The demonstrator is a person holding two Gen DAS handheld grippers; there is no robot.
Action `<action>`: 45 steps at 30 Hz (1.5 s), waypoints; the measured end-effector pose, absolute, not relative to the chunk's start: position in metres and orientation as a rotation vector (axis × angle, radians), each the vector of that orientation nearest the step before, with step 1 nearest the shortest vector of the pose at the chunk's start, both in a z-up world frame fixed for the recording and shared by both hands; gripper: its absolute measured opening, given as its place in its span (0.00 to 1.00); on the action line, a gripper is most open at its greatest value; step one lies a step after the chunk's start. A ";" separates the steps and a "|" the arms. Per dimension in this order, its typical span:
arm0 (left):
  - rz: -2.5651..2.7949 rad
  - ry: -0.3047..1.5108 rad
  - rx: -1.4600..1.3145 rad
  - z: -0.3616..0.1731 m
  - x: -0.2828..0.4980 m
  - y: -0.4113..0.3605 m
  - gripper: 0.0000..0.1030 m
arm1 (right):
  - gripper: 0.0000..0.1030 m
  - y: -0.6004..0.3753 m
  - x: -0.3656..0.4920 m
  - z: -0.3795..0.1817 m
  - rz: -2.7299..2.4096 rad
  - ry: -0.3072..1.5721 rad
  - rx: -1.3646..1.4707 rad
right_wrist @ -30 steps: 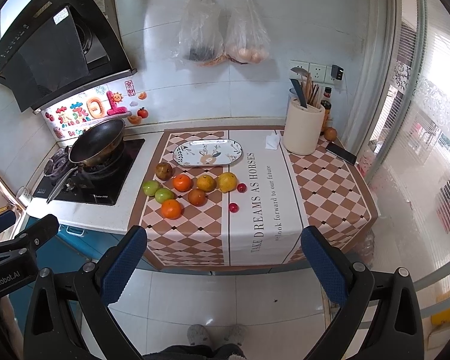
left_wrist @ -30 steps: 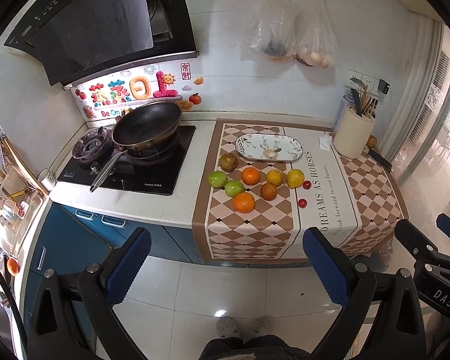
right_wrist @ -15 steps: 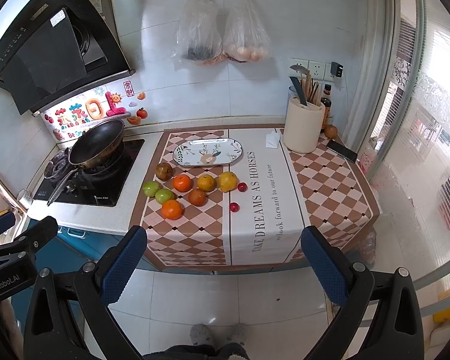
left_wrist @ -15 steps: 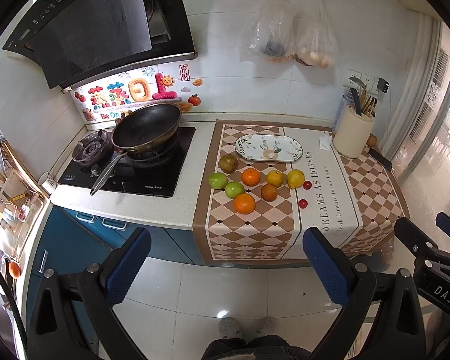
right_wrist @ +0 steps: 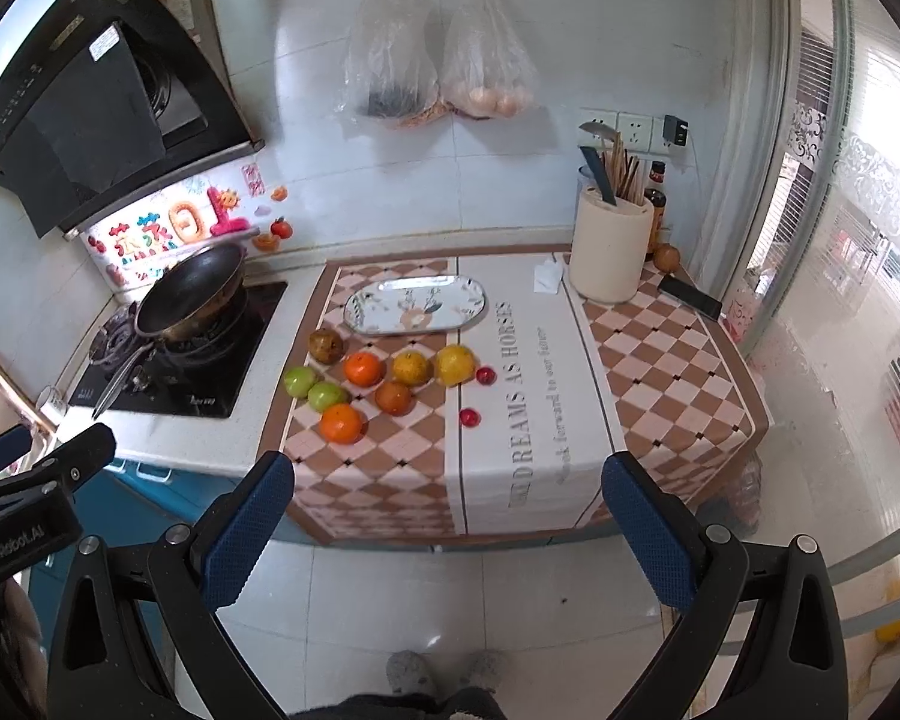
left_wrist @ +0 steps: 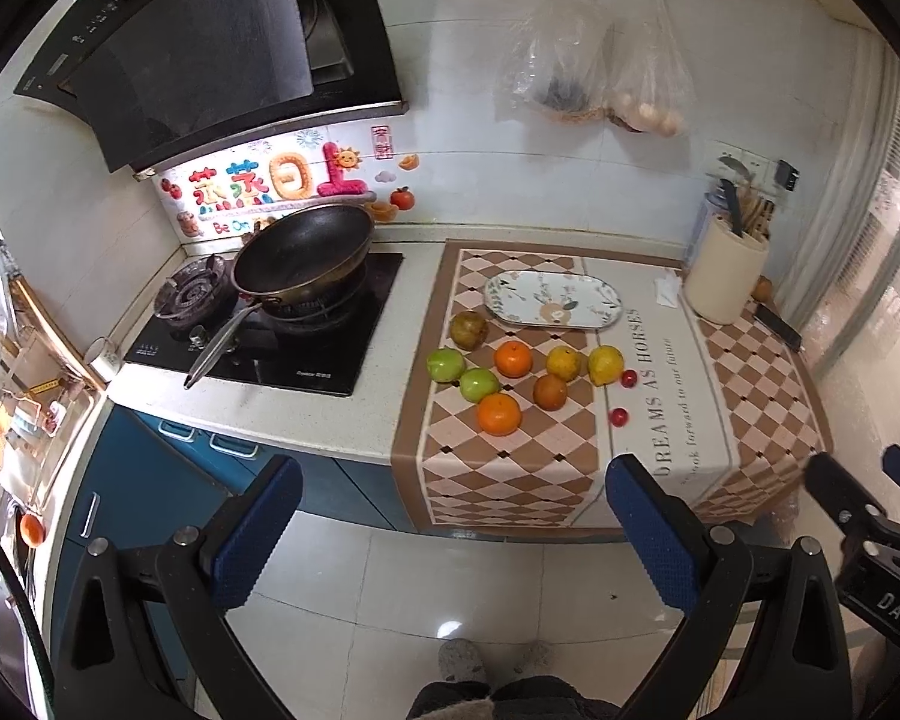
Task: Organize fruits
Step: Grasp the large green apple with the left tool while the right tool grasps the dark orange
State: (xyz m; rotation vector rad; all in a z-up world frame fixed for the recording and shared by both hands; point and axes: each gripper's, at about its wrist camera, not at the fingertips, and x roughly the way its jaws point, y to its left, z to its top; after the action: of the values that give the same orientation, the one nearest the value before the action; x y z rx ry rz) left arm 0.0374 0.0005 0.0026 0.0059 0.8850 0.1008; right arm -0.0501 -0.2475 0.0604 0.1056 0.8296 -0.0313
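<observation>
Two grippers, left gripper [left_wrist: 450,540] and right gripper [right_wrist: 447,531], spread wide; cloth [right_wrist: 528,420] reads "DREAMS AS HORSES".

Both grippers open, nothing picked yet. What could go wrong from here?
1. The two small red fruits lie loose on the cloth, apart from the cluster; a nudge may roll them off the counter.
2. Oranges and green fruits sit packed together; wide jaws may knock neighbours.
3. The oval plate is behind the fruit, so reaching over could sweep it.
</observation>
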 end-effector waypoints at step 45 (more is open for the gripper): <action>-0.101 1.748 -0.177 -0.356 0.426 0.074 0.89 | 0.88 -0.191 0.312 -0.293 -0.148 1.422 0.559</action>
State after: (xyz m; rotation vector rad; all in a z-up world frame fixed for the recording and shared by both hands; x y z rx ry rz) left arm 0.4261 0.0737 -0.3559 -0.1770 1.7485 -0.1010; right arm 0.3123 -0.1905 -0.2929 0.5591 1.4221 -0.1480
